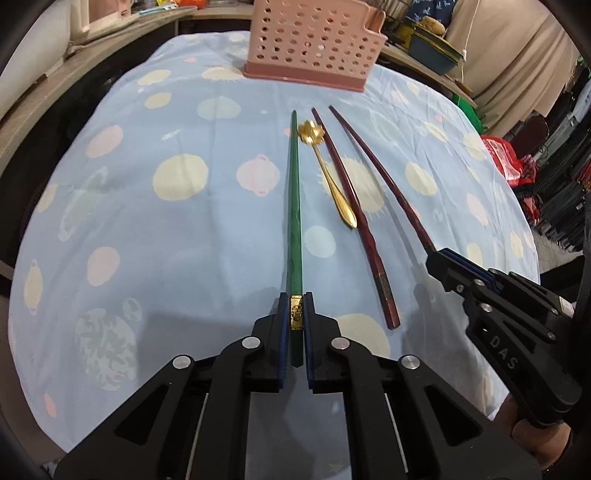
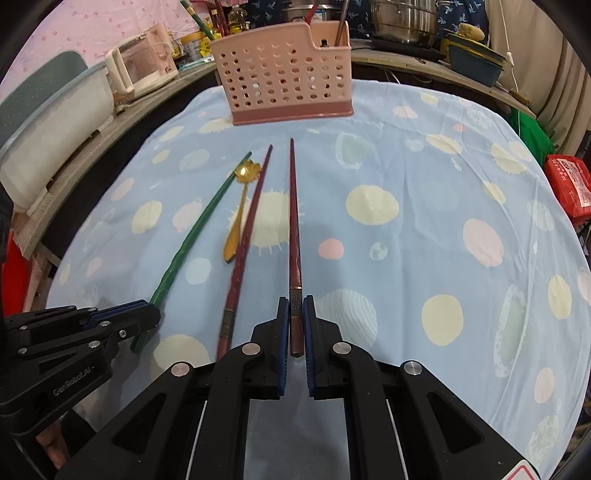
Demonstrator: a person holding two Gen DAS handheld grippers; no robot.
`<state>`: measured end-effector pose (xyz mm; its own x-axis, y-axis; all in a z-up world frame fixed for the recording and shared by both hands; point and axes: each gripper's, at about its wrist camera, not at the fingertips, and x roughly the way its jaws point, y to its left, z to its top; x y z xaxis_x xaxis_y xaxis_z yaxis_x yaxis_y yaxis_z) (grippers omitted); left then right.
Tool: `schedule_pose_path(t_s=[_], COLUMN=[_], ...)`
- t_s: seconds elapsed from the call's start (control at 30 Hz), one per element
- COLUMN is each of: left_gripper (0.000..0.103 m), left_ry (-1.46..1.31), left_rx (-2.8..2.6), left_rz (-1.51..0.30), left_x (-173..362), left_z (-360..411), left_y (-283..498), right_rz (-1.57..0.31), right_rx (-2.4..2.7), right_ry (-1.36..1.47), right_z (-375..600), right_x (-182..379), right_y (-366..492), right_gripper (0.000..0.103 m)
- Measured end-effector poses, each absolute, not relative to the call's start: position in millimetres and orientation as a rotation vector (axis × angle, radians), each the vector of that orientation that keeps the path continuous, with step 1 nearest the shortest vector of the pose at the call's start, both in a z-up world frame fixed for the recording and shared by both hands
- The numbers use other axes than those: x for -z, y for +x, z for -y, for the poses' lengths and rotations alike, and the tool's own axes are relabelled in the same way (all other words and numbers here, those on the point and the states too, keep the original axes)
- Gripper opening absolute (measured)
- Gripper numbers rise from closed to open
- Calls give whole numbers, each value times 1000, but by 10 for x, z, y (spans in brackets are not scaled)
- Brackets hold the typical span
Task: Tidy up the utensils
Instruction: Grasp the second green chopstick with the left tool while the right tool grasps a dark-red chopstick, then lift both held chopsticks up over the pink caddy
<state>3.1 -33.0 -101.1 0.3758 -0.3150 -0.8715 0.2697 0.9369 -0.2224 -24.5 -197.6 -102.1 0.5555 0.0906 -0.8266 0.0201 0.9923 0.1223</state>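
Green lacquered chopstick [image 1: 294,206] sits pinched at its near end in our left gripper [image 1: 296,314]; the right gripper [image 2: 296,314] pinches a dark red chopstick [image 2: 293,218]. Both look stiff, light and slippery, so we hold the thick ends, with the pink perforated basket [image 2: 284,81] far ahead.

Table [image 2: 424,155] covered by light blue cloth [image 2: 406,236] printed with pale yellow, pink and white planets and suns. Behind the table, a wooden counter [image 2: 402,62] runs along its far edge, cluttered: steel pot [image 2: 404,18], teal basin [image 2: 474,61] with yellow sponge on top, white-and-pink appliance [image 2: 142,64], bottles. Left of the table, white tub [image 2: 55,122] with teal lid. Right of the table, beige curtain [image 1: 517,48], red bag [image 2: 570,184], green bag [image 2: 532,136]. Pink dotted fabric [image 2: 92,26] far left behind counter. Even indoor light.
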Motion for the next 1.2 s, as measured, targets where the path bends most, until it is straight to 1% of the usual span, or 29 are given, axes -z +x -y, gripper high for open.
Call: schedule_pose_path(t_s=[0.3, 0.6, 0.87, 1.2], left_gripper=[7, 7, 7, 7], left_ry=[2, 37, 60, 19], left_rx=[279, 219, 246, 317], left_rz=[-948, -793, -667, -548], left_x=[452, -131, -710, -1368], left_z=[114, -6, 130, 323], left_y=[183, 484, 863, 1295], right_rz=[-854, -722, -637, -539], right_rx=[-76, -92, -109, -136], right_ry=[132, 149, 139, 164], right_z=[1989, 2101, 2158, 2281], right_x=[419, -276, -733, -1243], right_y=[-160, 163, 517, 980], right_gripper=[7, 7, 7, 7])
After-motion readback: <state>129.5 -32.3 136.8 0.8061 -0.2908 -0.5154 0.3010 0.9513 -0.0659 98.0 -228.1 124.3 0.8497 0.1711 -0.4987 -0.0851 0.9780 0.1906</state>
